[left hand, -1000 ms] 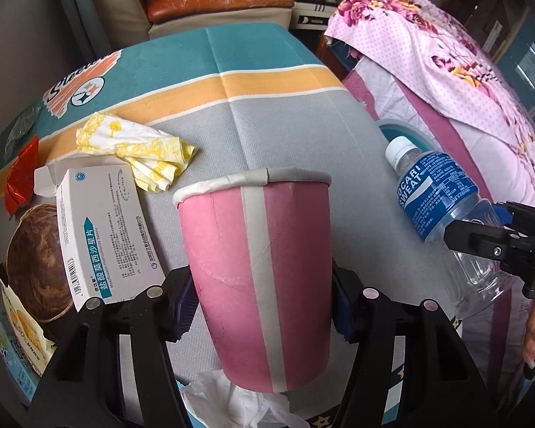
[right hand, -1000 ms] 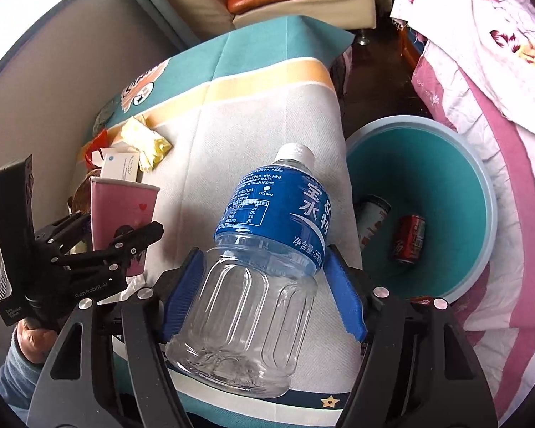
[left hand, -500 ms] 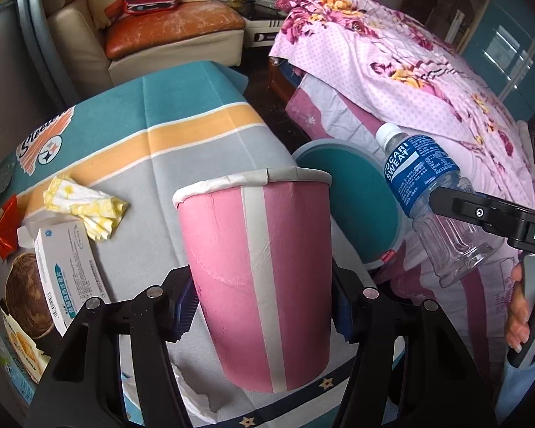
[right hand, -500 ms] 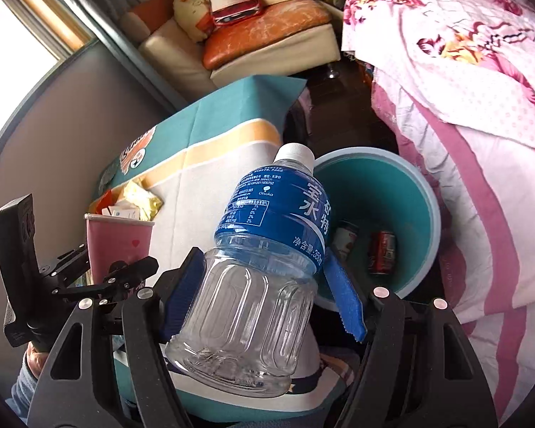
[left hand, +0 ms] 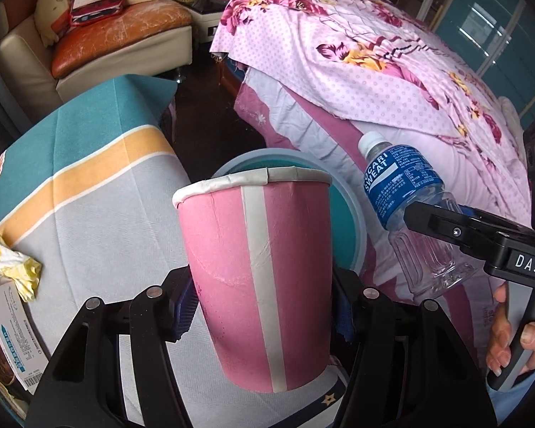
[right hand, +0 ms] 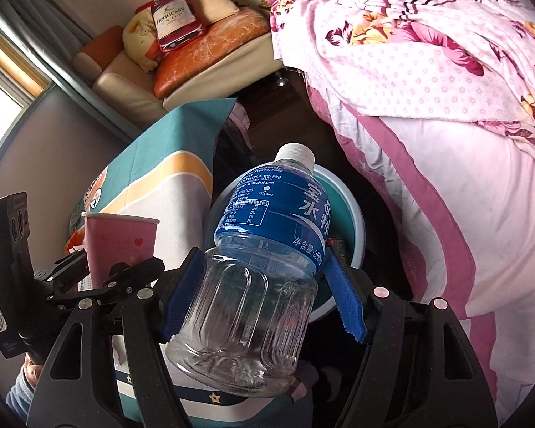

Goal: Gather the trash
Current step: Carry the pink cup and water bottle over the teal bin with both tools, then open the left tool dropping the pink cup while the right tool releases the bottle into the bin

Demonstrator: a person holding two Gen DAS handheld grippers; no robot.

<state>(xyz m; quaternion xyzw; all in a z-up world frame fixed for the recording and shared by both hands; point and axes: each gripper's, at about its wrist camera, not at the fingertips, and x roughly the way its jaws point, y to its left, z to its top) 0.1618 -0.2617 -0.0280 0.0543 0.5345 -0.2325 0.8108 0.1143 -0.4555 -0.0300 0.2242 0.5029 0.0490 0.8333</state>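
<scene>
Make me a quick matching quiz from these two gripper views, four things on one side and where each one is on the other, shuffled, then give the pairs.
Things:
1. pink paper cup
2. plastic bottle
3. crumpled yellow napkin
4. teal bin

Places:
A. on the floor beside the bed
B. in the right gripper
C. lying on the striped tablecloth
D. in the left gripper

Pairs: 1-D, 2-B, 3-C, 4-A

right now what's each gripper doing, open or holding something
Left gripper: shut on the pink paper cup.
Right gripper: shut on the clear plastic bottle.
</scene>
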